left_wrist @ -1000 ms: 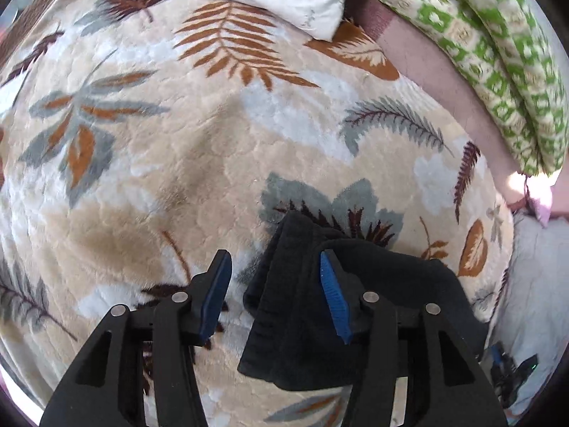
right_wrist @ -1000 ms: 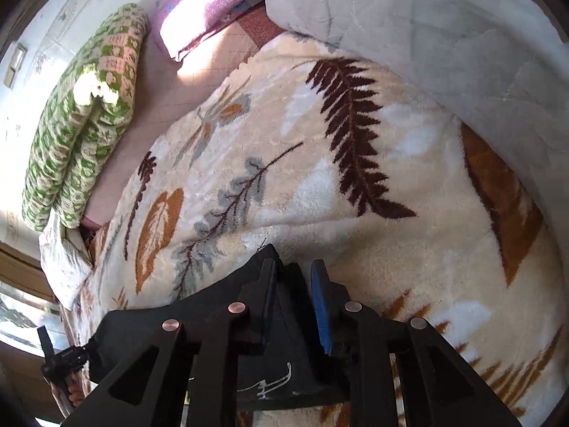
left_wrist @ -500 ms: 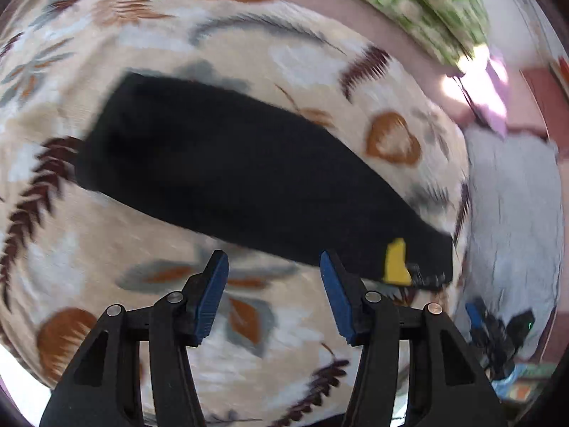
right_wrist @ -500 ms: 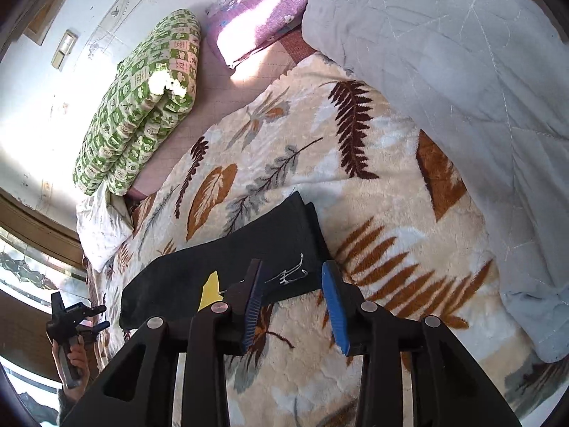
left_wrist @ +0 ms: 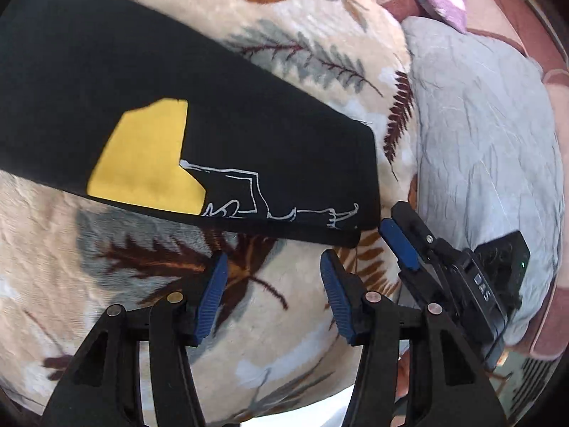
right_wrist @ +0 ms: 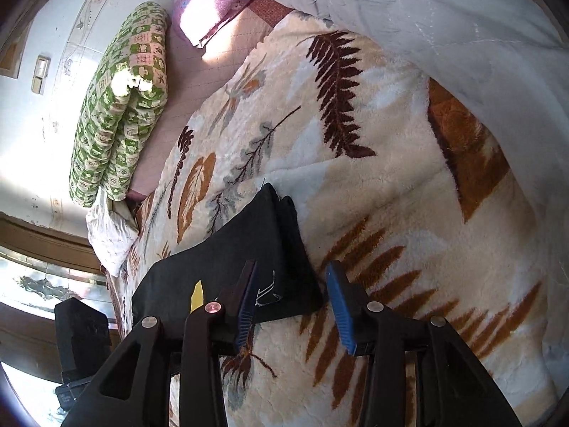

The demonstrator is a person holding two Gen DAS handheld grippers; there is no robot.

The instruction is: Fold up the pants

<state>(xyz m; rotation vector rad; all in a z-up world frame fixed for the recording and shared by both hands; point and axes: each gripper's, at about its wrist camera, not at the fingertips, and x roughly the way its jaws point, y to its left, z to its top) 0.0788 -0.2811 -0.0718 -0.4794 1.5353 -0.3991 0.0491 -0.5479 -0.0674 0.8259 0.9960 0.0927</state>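
Black pants, folded lengthwise, lie flat across a cream leaf-patterned blanket. They carry a yellow patch and a white line drawing near the end. My left gripper hovers open just short of that end, with only blanket between its blue pads. In the right wrist view the pants run away to the left. My right gripper has its jaws opening around the pants' near corner, and the pads do not press on it. The right gripper also shows at the pants' end in the left wrist view.
A grey quilt lies along the blanket's right side. A rolled green patterned quilt, a purple blanket and a white pillow sit at the far edge by the wall. The left gripper's body is at lower left.
My left gripper swept from the pants' far bunched end along their length to the end by the right gripper. The right gripper, shut on the pants' corner before, opened and drew back.
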